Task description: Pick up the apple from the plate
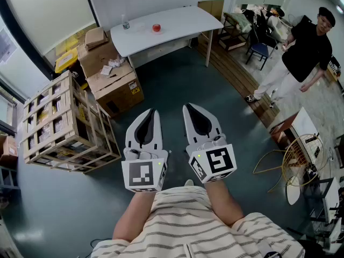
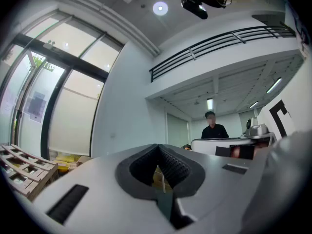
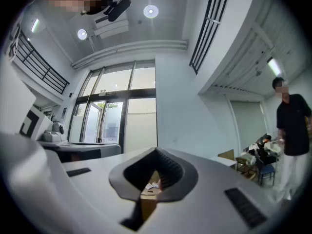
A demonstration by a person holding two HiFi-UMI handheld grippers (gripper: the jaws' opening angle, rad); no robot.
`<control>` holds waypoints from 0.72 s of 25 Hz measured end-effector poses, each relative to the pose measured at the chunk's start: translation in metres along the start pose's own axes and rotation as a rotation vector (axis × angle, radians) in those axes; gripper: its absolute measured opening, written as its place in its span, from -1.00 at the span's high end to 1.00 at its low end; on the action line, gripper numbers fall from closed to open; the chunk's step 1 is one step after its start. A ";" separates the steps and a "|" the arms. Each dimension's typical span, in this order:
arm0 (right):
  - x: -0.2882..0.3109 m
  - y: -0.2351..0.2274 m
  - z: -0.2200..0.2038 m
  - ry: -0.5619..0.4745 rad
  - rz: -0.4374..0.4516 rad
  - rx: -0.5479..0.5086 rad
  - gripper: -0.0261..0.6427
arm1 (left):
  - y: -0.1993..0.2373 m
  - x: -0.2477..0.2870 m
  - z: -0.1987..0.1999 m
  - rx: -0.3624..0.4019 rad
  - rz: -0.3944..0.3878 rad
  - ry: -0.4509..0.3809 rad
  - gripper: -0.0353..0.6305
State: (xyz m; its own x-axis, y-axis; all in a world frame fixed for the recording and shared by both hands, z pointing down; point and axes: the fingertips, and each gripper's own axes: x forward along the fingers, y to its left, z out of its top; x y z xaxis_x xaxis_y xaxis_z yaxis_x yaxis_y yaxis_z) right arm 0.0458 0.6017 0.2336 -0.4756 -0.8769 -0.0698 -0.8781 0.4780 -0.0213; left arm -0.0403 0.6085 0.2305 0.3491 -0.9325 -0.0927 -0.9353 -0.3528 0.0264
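Fingers of left gripper [image 1: 152,112] and right gripper [image 1: 187,107] clamped together, empty; apple [image 1: 156,28]: small, red, round, on white table [image 1: 183,20], well apart from both grippers

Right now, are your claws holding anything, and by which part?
Nothing. The left claw and right claw are both shut and empty; the apple sits on the far table.
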 end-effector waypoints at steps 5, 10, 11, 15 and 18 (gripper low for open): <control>0.000 -0.009 -0.001 -0.001 0.016 0.011 0.92 | -0.008 0.006 -0.003 0.003 0.013 0.008 0.88; -0.001 -0.026 -0.005 -0.002 0.029 0.006 0.92 | -0.019 0.015 -0.006 0.006 0.043 0.003 0.88; -0.001 -0.031 -0.006 -0.002 0.032 0.008 0.91 | -0.022 0.018 -0.008 0.013 0.046 0.002 0.88; -0.004 -0.056 -0.008 0.003 0.040 0.017 0.92 | -0.042 0.032 -0.011 0.019 0.057 0.008 0.88; -0.003 -0.073 -0.012 0.006 0.049 0.016 0.91 | -0.053 0.045 -0.015 0.009 0.058 0.006 0.88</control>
State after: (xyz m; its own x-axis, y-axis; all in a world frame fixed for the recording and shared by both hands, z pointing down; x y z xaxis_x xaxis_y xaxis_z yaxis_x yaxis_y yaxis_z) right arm 0.1106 0.5694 0.2476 -0.5183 -0.8527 -0.0651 -0.8529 0.5210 -0.0335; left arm 0.0257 0.5844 0.2403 0.2943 -0.9519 -0.0852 -0.9546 -0.2971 0.0222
